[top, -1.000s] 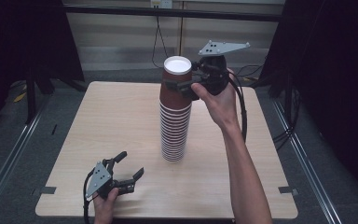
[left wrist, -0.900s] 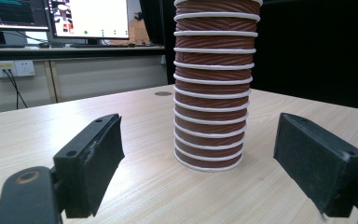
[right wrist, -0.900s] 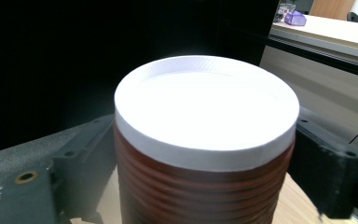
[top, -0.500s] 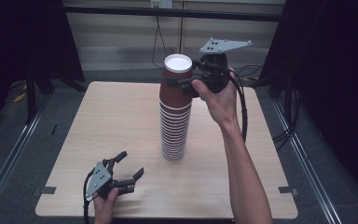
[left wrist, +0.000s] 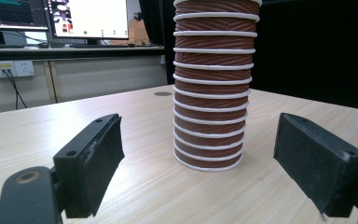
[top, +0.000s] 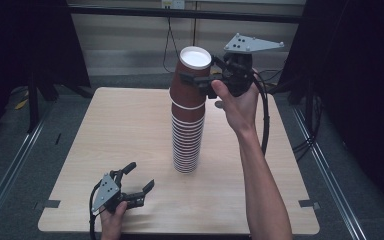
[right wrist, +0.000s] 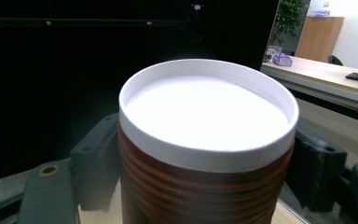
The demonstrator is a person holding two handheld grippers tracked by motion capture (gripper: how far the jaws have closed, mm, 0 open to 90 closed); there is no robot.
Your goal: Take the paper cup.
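Brown ribbed paper, top cup (top: 192, 75): upside down, white base up, capping the cup stack (top: 187, 132); its rim stands a bit higher than the packed rims below, so likely part lifted, hard to be sure.
Stack: tall column of nested brown cups with white rims, mid table (top: 105, 130), base flat on the wood.
Right gripper (top: 206, 82): jaws clamped on the top cup's side wall just under the base; the right gripper view has a jaw on each side of the cup (right wrist: 200, 154).
Left gripper (top: 139, 181): near front left table edge, well apart from stack, jaws spread, holding nothing; stack (left wrist: 212, 88) ahead between them.
Handling: light, thin-walled, crushes easily; ribbing gives grip; nested cups may stick and drag neighbours up.
Hold point: upper side wall near the stiff base, gentle squeeze.
Risk: tall stack tips if pulled sideways.
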